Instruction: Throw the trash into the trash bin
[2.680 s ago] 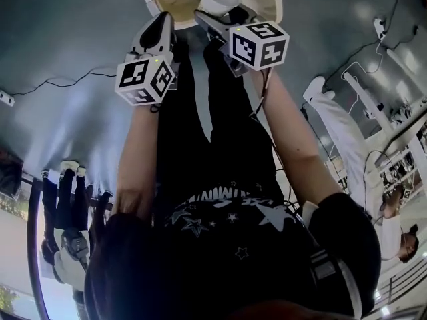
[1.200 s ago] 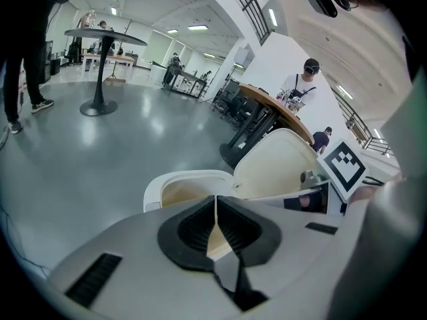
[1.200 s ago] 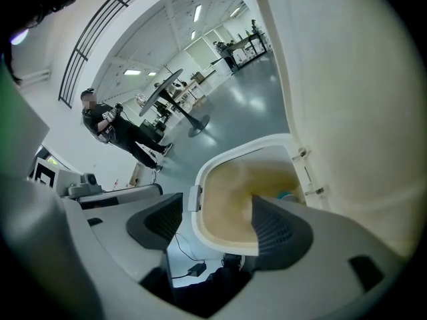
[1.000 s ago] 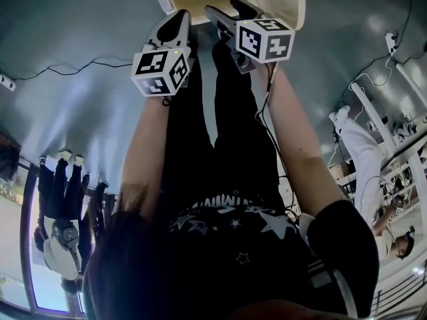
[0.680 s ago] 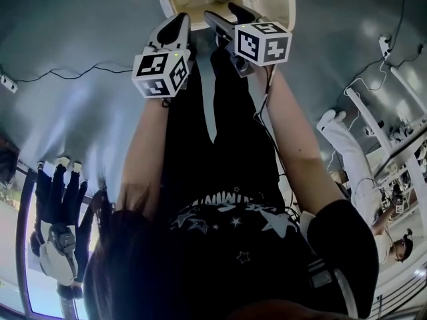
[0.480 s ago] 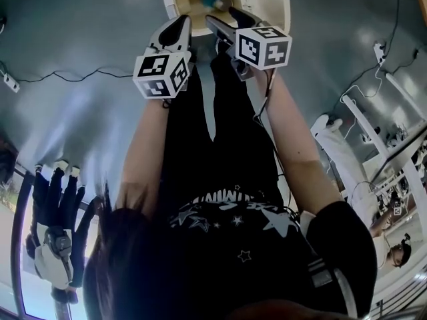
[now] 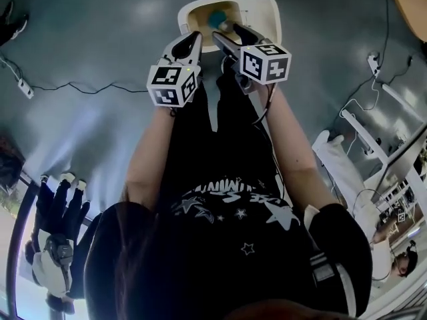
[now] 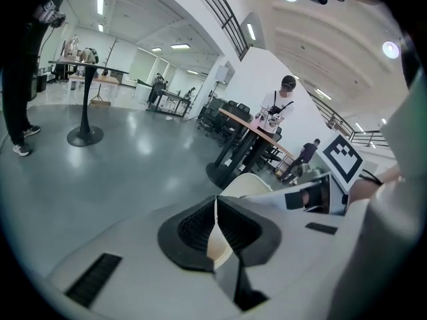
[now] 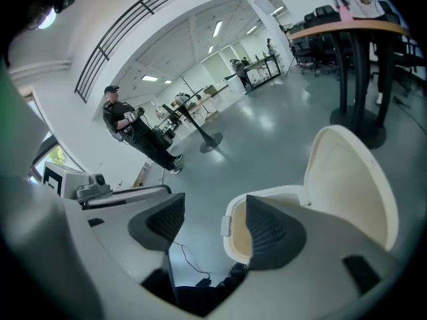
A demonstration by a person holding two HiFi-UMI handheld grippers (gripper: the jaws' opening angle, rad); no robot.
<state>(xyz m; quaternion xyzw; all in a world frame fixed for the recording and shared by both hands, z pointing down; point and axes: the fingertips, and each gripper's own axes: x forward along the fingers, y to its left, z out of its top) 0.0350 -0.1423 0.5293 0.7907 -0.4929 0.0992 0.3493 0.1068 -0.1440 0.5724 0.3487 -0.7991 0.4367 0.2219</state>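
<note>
The cream trash bin (image 7: 189, 13) stands on the grey floor at the top of the head view, its lid (image 7: 264, 8) tipped open to the right. Inside lies a teal piece of trash (image 7: 216, 17) with something pale beside it. My left gripper (image 7: 193, 40) hovers just short of the bin's near rim with its pads pressed together and nothing in them. My right gripper (image 7: 231, 31) hangs over the bin mouth, open and empty. In the right gripper view the bin (image 9: 280, 193) and its lid (image 9: 347, 179) show beyond the spread fingers of the right gripper (image 9: 213, 225). The left gripper (image 8: 215, 220) is shut in its own view.
A black cable (image 7: 80, 85) runs over the floor at left. A person in white (image 7: 340, 162) is beside a white frame at right. Another person in black (image 9: 137, 135) stands farther off. Round pedestal tables (image 8: 83, 105) stand around the hall.
The white cup that my right gripper held over the bin is gone from its jaws, which now stand open. Both grippers sit lower in the head view, with more of the bin showing.
</note>
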